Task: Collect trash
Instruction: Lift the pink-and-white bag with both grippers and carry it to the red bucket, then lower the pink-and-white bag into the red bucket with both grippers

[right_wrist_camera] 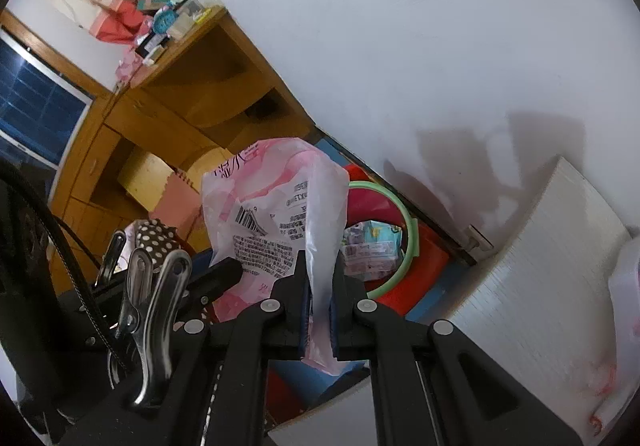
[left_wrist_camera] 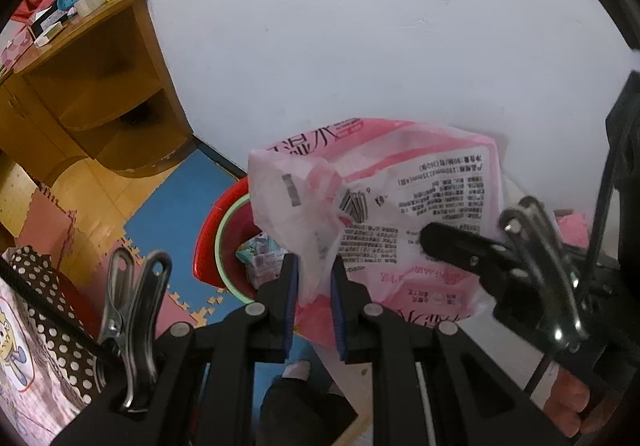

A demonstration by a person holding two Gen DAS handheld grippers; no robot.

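Observation:
A crumpled pink and white plastic wrapper bag (left_wrist_camera: 400, 182) with black print hangs between both grippers, in front of the white wall. My left gripper (left_wrist_camera: 314, 270) is shut on its lower left fold. My right gripper (right_wrist_camera: 320, 266) is shut on a translucent edge of the same bag (right_wrist_camera: 256, 206). In the left wrist view, one black finger of the right gripper (left_wrist_camera: 448, 242) lies against the bag's printed face. Below and behind the bag stands a red bin (left_wrist_camera: 208, 242) with a green rim (right_wrist_camera: 408, 214), holding several packets (right_wrist_camera: 372, 246).
A wooden desk with open shelves (left_wrist_camera: 100, 94) stands to the left, cluttered on top. Blue and pink foam mats (left_wrist_camera: 176, 202) cover the floor. A polka-dot cloth (left_wrist_camera: 48, 286) lies at lower left. A white ribbed box (right_wrist_camera: 540, 278) sits right of the bin.

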